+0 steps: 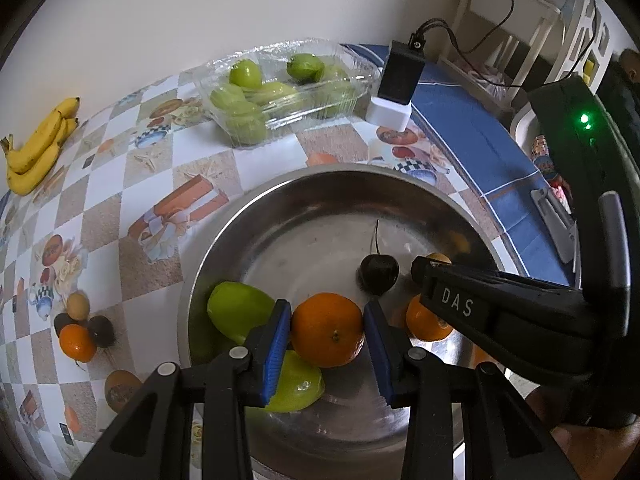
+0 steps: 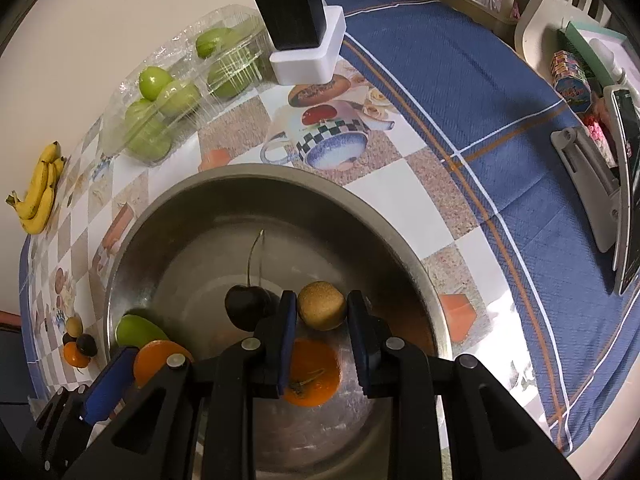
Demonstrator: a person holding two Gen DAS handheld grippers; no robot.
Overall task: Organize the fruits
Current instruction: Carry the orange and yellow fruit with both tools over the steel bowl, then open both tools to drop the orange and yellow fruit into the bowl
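Observation:
A steel bowl (image 1: 224, 248) fills the lower half of both views. My left gripper (image 1: 327, 309) is shut on an orange mandarin (image 1: 327, 330), its blue pads pressing both sides just above the bowl's floor. Two green fruits (image 1: 240, 314) lie beneath and to its left. My right gripper (image 2: 322, 300) is shut on a small round yellow-brown fruit (image 2: 322, 306) over the bowl. Under it lies another mandarin (image 2: 314, 374), and a dark cherry (image 2: 246, 306) with a long stem sits beside the left finger. The left gripper's blue pad (image 2: 108, 384) shows at lower left.
A clear plastic box (image 1: 280, 88) of green fruits stands near the wall, with bananas (image 1: 38, 148) further left. A black charger on a white block (image 1: 400, 76) stands behind the bowl. A small pile of fruits (image 1: 80, 332) lies left of the bowl. A phone on a stand (image 2: 628, 184) is at right.

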